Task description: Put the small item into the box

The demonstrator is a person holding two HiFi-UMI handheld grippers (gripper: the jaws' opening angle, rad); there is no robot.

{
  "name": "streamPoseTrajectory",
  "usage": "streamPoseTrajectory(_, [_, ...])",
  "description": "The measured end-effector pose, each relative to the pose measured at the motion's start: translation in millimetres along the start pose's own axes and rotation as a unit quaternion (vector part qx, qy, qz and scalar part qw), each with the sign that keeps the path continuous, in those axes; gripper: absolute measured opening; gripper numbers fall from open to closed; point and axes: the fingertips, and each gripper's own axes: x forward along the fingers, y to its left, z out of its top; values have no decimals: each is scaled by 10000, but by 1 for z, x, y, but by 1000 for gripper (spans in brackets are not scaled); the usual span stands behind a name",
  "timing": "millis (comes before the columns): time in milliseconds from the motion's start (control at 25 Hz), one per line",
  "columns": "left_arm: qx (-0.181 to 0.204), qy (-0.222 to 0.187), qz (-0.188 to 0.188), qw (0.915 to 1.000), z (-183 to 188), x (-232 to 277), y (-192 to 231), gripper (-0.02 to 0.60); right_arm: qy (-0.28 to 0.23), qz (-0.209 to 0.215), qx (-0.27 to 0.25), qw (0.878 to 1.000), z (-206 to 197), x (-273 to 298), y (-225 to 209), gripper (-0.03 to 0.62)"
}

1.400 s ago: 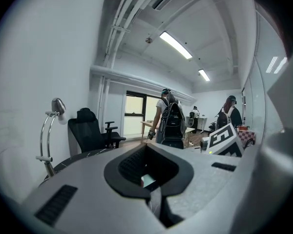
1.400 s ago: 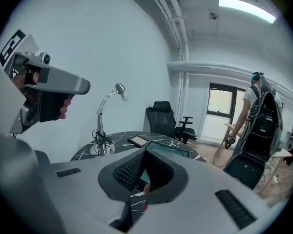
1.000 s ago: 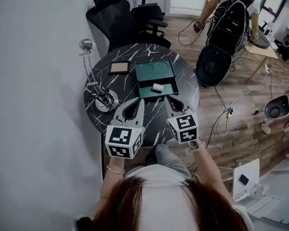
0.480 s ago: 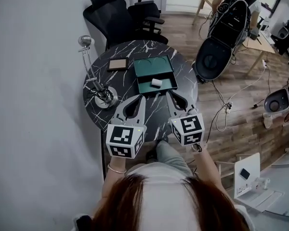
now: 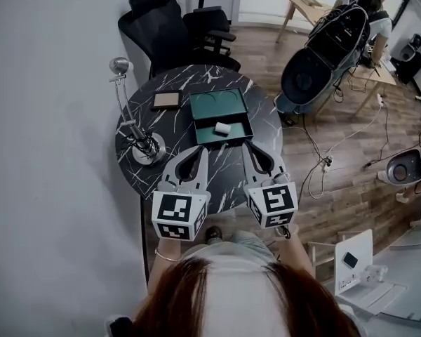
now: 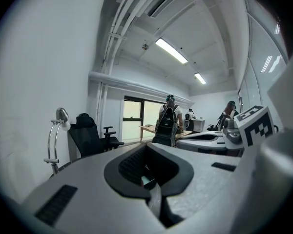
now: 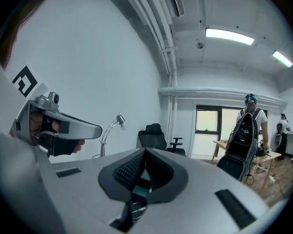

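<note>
In the head view a green box (image 5: 217,106) lies open on the round black marble table (image 5: 137,174). A small white item (image 5: 222,127) rests inside the box's near half. Both grippers hover over the table's near edge, short of the box and pointing at it. My left gripper (image 5: 203,150) is shut and holds nothing; its own view shows the same, with the left gripper (image 6: 145,145) at the bottom. My right gripper (image 5: 243,147) is also shut and empty, its tips just short of the box's near rim. In the right gripper view the right gripper (image 7: 144,151) shows its tips meeting.
A desk lamp (image 5: 131,121) stands at the table's left edge. A small tan square box (image 5: 167,101) lies left of the green box. Black office chairs (image 5: 175,27) stand behind the table. A person with a large backpack (image 5: 323,55) stands far right, with cables on the wooden floor.
My right gripper has lifted a little and drawn back from the box. The left gripper has stayed put. The white item still lies in the box. The person with the backpack has moved.
</note>
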Motion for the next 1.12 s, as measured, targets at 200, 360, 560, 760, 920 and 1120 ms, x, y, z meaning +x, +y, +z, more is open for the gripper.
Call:
streamPoseTrajectory(200, [-17, 21, 88, 10000, 3, 6, -9, 8, 0, 26, 132, 9999, -2, -7, -13, 25])
streamPoseTrajectory(360, [-41, 59, 147, 9999, 5, 10, -22, 8, -22, 97, 176, 9998, -1, -16, -23, 25])
streamPoseTrajectory(560, [-49, 59, 259, 9996, 7, 13, -38, 8, -89, 189, 108, 9997, 2, -29, -32, 25])
streamPoseTrajectory(760, [-54, 107, 362, 9993, 5, 12, -55, 8, -127, 287, 110, 9994, 1, -43, -39, 25])
streamPoseTrajectory(920, [-45, 133, 421, 9990, 6, 11, -67, 8, -157, 405, 165, 9989, 2, -54, -42, 25])
streamPoseTrajectory(1120, [1, 178, 469, 9987, 5, 10, -82, 8, -198, 521, 245, 9981, 2, -66, -46, 25])
